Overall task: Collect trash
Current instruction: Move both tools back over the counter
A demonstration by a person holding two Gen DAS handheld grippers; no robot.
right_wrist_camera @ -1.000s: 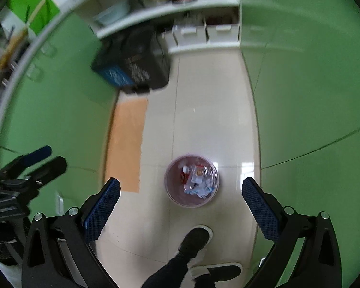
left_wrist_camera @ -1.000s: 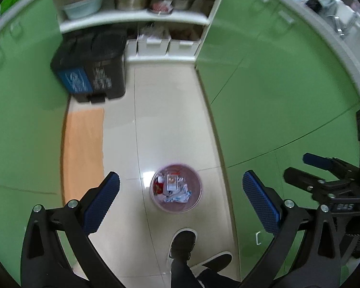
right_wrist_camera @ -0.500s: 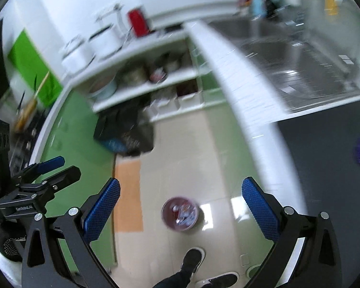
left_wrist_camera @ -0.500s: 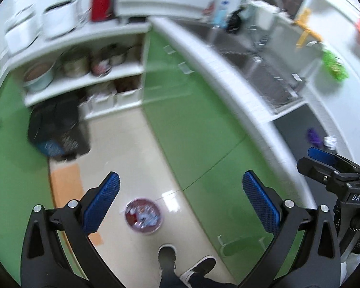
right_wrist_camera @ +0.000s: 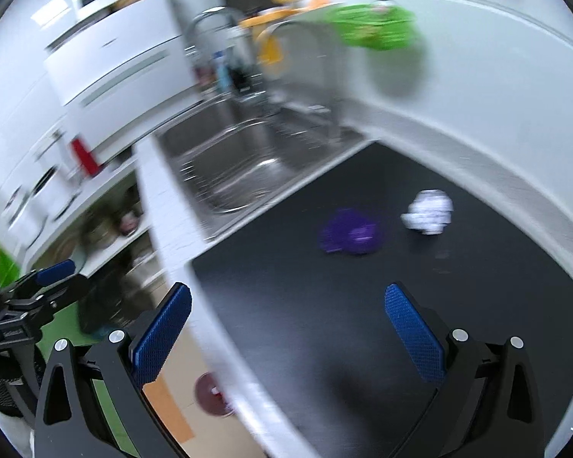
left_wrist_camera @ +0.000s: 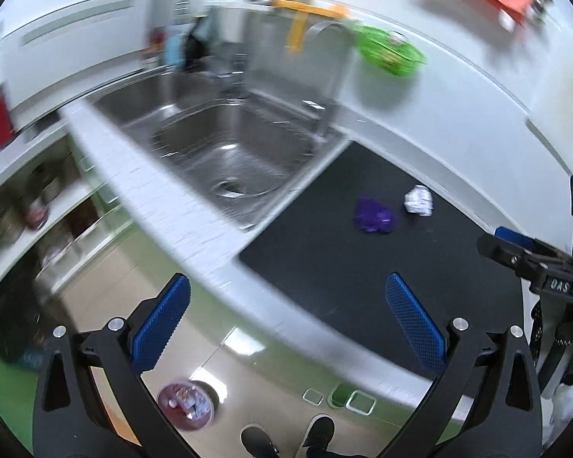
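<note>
You have swung both grippers up from the floor: a second ago they looked straight down at the waste bin, and now they face the counter. That puts the remaining trash in front of you. Your left gripper point(left_wrist_camera: 286, 328) has its fingers wide apart with nothing between them, and your right gripper point(right_wrist_camera: 286, 328) is just as wide and just as empty.

On the black mat point(right_wrist_camera: 286, 274) that covers the counter to the right of the sink point(left_wrist_camera: 225, 141), a crumpled purple wrapper point(right_wrist_camera: 349, 232) lies near the back edge, and a crumpled white paper point(right_wrist_camera: 428, 212) sits just beside it, closer to the wall. Neither is touched yet.

The waste bin point(left_wrist_camera: 185, 404) stands on the floor below the counter's front edge and already holds a heap of mixed scraps, blurred here. The sink looks bare apart from its drain. A green basket point(left_wrist_camera: 391, 51) hangs on the wall above; its contents are too blurred to name.

Your right gripper is probably better placed for the first pickup.
</note>
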